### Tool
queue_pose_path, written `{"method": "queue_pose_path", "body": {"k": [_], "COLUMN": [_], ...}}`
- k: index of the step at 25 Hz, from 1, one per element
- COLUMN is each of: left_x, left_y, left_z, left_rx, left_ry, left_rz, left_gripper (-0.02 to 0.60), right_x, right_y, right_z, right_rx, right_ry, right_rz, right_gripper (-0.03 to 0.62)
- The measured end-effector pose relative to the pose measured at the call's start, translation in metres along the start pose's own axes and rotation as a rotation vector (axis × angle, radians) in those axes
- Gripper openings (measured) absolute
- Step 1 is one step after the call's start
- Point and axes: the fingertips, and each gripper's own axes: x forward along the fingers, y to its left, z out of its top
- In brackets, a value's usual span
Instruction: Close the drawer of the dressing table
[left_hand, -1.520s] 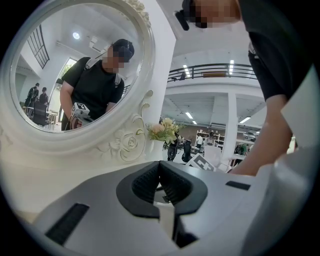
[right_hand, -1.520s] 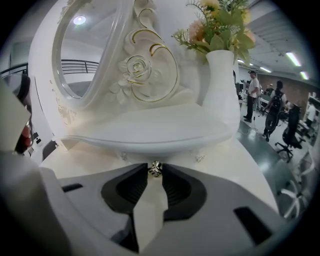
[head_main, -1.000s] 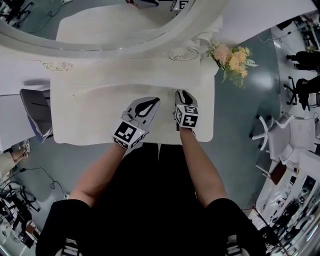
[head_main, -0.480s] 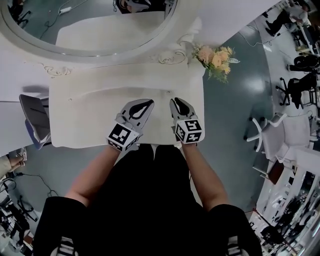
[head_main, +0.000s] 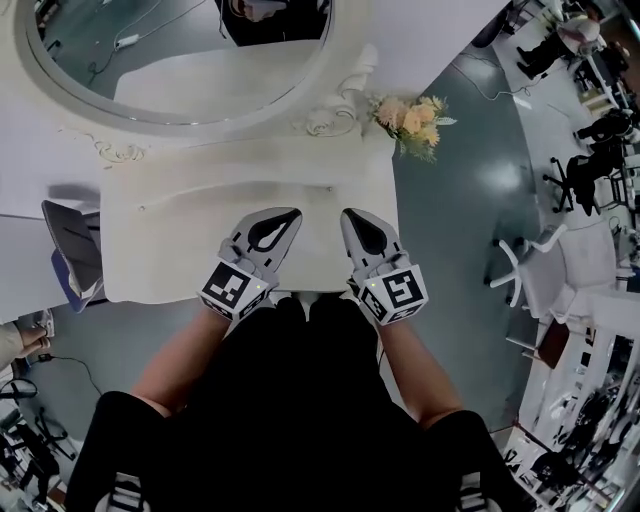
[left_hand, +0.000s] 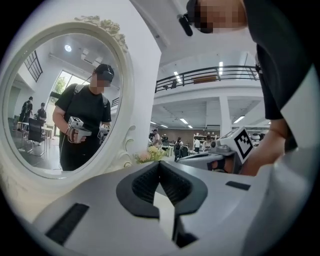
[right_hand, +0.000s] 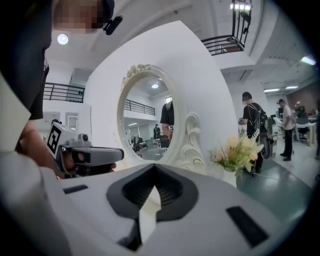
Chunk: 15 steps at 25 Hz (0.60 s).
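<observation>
Head camera looks steeply down on the dressing table (head_main: 170, 235); both gripper cameras face its mirror (left_hand: 50, 105) and flowers (right_hand: 234, 151), level.

No readable text, labels or numbers

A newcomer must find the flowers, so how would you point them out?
Find the white dressing table with the big oval mirror. At its back right corner, beside the mirror's carved frame, stands a bunch of flowers. Their peach and yellow blooms are the only colour against the white furniture.
</observation>
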Motion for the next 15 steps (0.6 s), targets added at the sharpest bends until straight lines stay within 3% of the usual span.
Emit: {"method": "queue_pose_path", "body": {"k": [8, 15], "left_x": [-0.009, -0.015], "left_y": [-0.022, -0.032], "left_z": [0.042, 0.066], "left_rx": [0.023, 0.064], "left_ry": [-0.041, -0.059], "left_rz": [-0.032, -0.044], "left_gripper": [-0.005, -0.005], "right_x": [-0.035, -0.046], "right_y": [0.027, 0.046], "right_z": [0.061, 0.086], "right_rx": [-0.07, -0.117], "right_ry": [-0.079, -0.113], "right_rz": [0.048, 0.081], "right_gripper": [0.003, 0.003]}}
